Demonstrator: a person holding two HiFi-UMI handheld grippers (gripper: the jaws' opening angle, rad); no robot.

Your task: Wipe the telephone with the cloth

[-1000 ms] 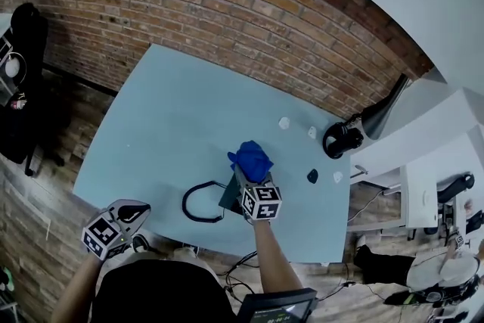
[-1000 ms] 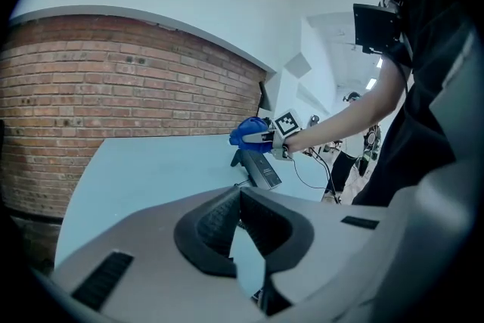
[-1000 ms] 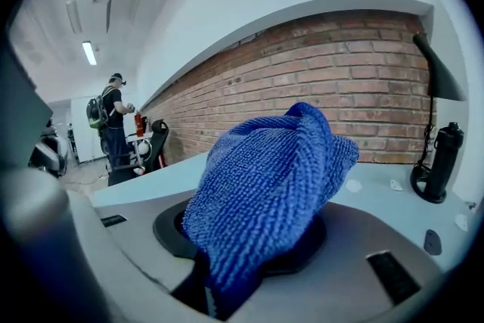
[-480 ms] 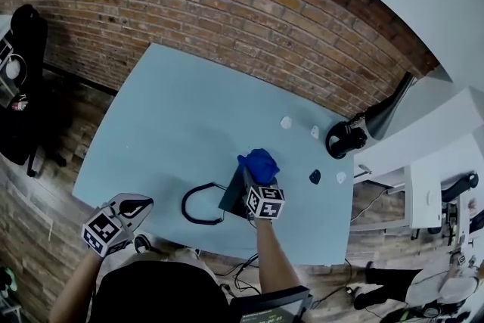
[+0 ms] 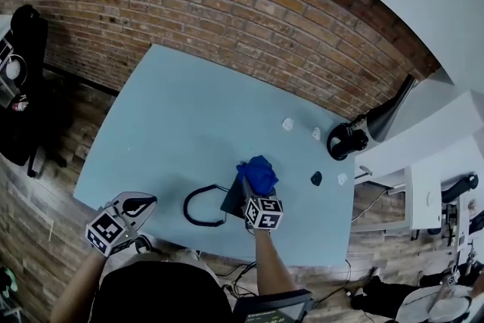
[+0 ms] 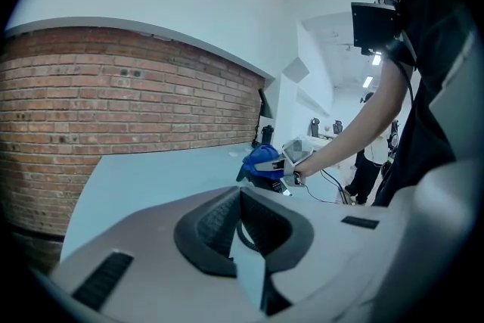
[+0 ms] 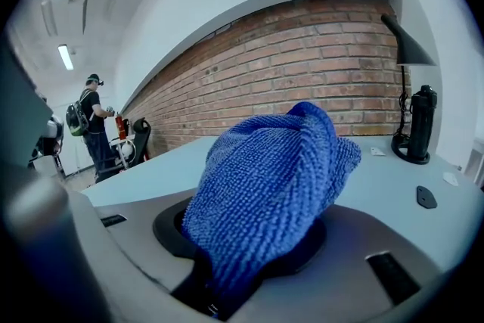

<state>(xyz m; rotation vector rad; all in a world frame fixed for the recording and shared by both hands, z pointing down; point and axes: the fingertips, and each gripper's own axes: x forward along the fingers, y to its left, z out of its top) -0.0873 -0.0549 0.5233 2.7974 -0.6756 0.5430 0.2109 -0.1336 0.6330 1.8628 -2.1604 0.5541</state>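
The telephone [image 5: 230, 201] is a dark set lying on the pale blue table [image 5: 174, 125] close to its near edge, directly under and a little to the left of the right gripper's [image 5: 249, 186] jaws; its black cord [image 5: 198, 206] loops out further left. Those jaws are clamped on the blue cloth [image 7: 272, 178], which bulges forward and upward past the fingertips in a thick fold and hangs over the far end of the telephone. From the left gripper view the same cloth [image 6: 261, 159] sits on the dark set [image 6: 266, 179], far ahead of the left gripper's [image 6: 240, 200] jaws. Those jaws are drawn together at the tips with nothing between them, and the left gripper [image 5: 138, 205] is held over the table's near left edge, well apart from the telephone. Ahead and to the right of the right gripper's jaws lie a small dark piece [image 7: 426, 197] and, further off, a black desk lamp [image 7: 409, 57] at the table's far right corner. A brick wall [image 5: 227, 4] runs behind the table. A person [image 7: 94, 121] with a backpack stands in the room, far to the left of the right gripper's jaws.
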